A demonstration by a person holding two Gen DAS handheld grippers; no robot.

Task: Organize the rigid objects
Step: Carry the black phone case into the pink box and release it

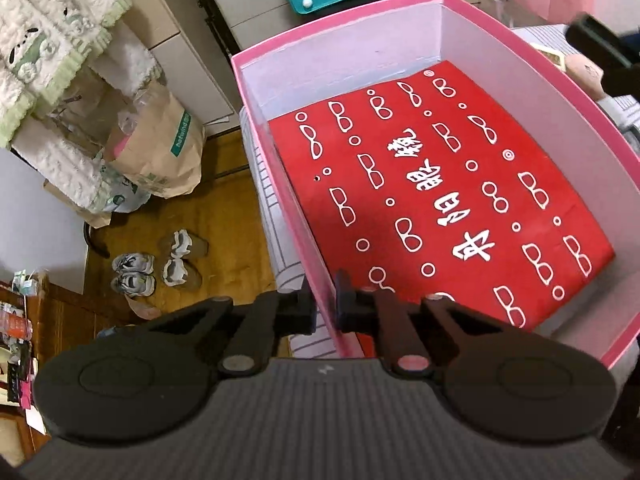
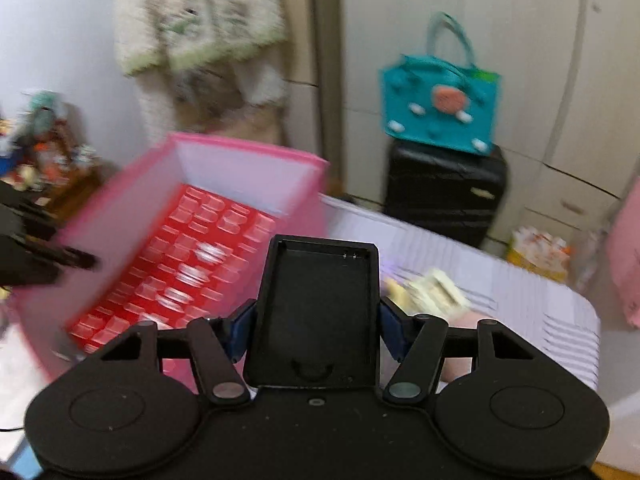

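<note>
Your right gripper [image 2: 316, 332] was clenched on a black rectangular tray-like case [image 2: 316, 308], blue pads against both its long sides, held upright above the table edge and not yet over the box. Your left gripper [image 1: 325, 304] was pinched on the near wall of the pink box [image 1: 280, 184], one finger outside, one inside, w/ no gap showing; looked like you were steadying it.

Progress, as a judgement: early-to-mid. Box held only a flat red sheet [image 1: 440, 200] printed w/ white glasses icons and characters, lying on the floor of the box; no other item visible inside. Black case was the piece in hand and seemingly next to go in. Left over: a pale, blurred packet-like object [image 2: 436, 288] on the striped white table surface [image 2: 520, 300], just right of the case; too smeared to name. In the left wrist view a pinkish round thing [image 1: 588, 72] sat beyond the box's far wall, partly hidden, not identifiable.

Surroundings: teal felt handbag [image 2: 440, 108] on a black suitcase [image 2: 444, 196] behind the table, well apart from the work. Floor side: brown paper bag [image 1: 160, 148], shoes [image 1: 132, 272], fluffy garment [image 1: 48, 40] hanging.

In the way: box's right-hand wall stood between case and box floor, so case likely had to clear the rim. Right wrist view was motion-blurred; spacing hard to judge.
</note>
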